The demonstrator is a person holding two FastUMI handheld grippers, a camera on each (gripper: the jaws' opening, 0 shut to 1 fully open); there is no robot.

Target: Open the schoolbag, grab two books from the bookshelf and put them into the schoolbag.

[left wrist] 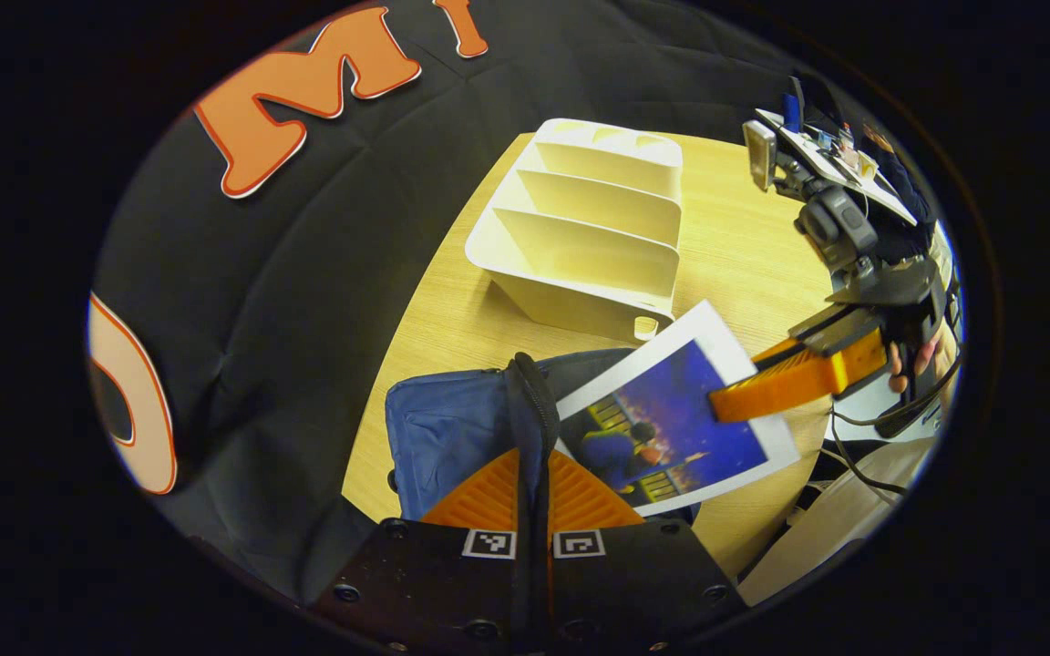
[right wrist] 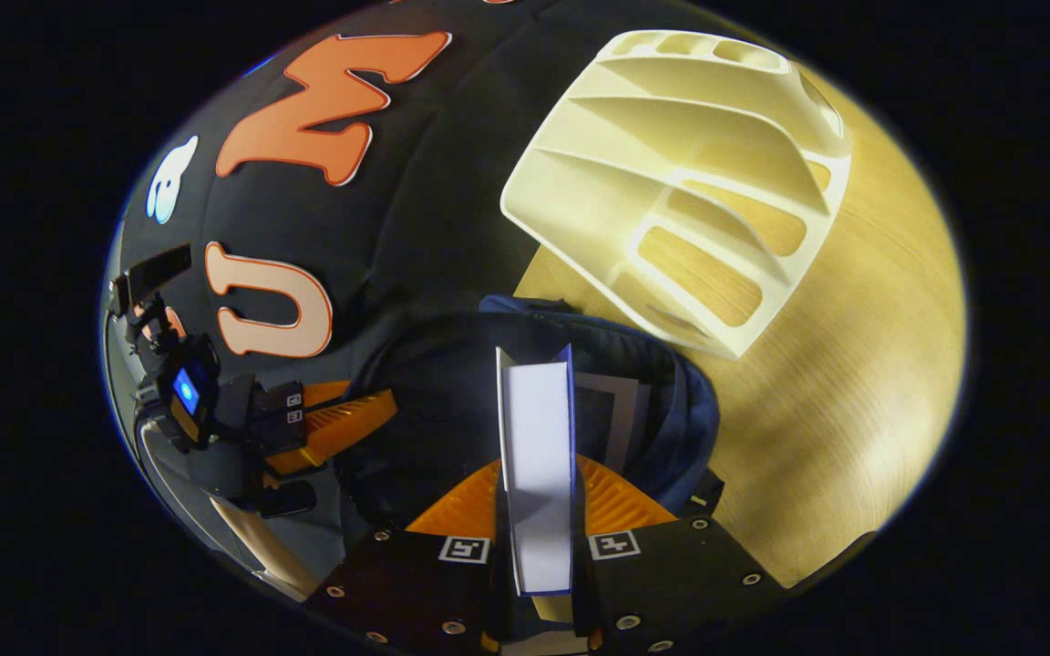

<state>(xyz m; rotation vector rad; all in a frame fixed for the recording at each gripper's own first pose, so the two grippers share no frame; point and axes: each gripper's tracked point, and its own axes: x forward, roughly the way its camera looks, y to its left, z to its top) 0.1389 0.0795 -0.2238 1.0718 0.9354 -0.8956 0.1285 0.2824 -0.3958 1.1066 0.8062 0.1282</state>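
Book edge-on in right claw, long axis toward schoolbag.

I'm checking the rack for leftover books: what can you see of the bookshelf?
The bookshelf is a cream, plastic-looking rack with slanted dividers forming several slots and small compartments at its far end. Its slots look empty. It rests on the wooden table just beyond the blue schoolbag; its base has long cut-outs that show in the right gripper view.
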